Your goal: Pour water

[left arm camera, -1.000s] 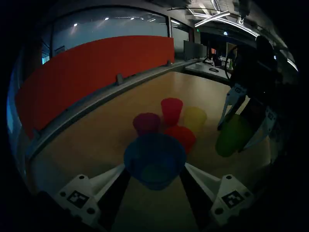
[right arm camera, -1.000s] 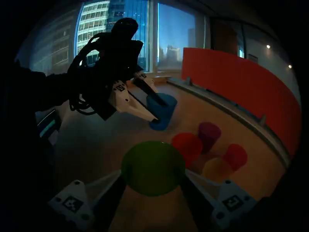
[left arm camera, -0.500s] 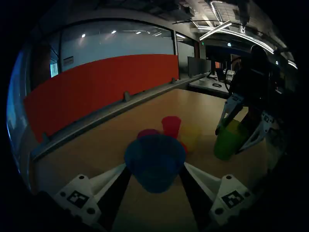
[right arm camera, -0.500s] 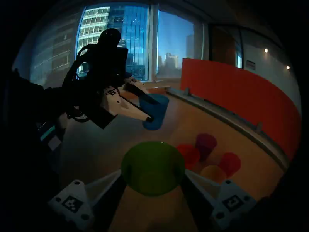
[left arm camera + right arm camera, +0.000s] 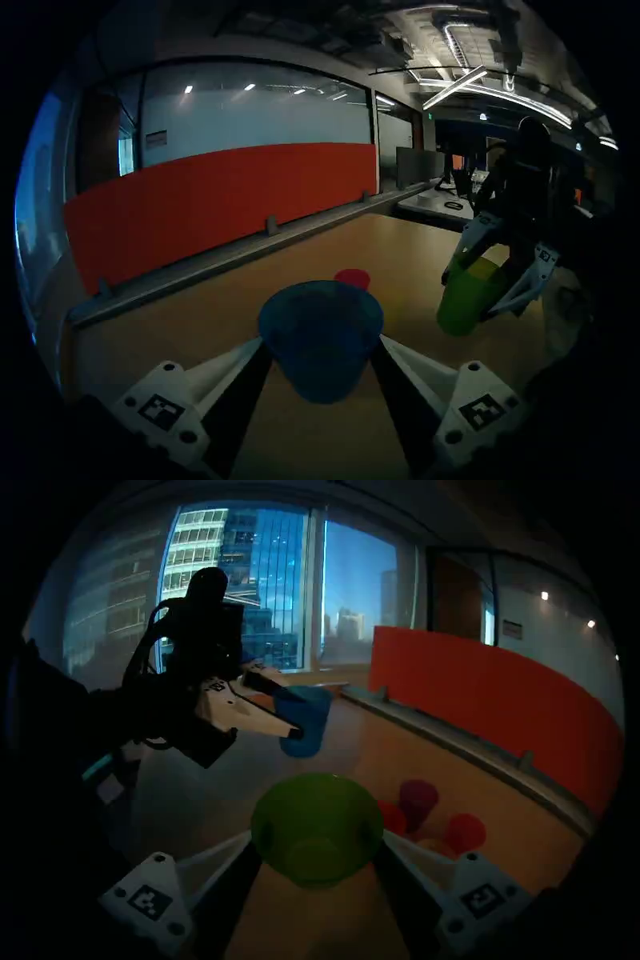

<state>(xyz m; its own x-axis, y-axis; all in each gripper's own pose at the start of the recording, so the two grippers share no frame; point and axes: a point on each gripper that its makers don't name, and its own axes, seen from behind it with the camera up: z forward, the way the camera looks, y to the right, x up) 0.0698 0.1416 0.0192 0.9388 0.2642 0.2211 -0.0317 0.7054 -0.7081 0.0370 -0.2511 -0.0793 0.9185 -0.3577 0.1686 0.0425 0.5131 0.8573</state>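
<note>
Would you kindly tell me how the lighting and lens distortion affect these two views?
Right gripper view: the bright windows backlight the scene and leave the foreground dim, though the translucent blue plastic cup and the green plastic cup are readable. Left gripper view: dim overall, the ceiling light strip glares, and the red partition panel has edges bowed by fisheye distortion.

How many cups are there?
5: blue cup in left claw, green cup in right claw; on the table left red cup, purple cup, right red cup. Another may hide.
</note>
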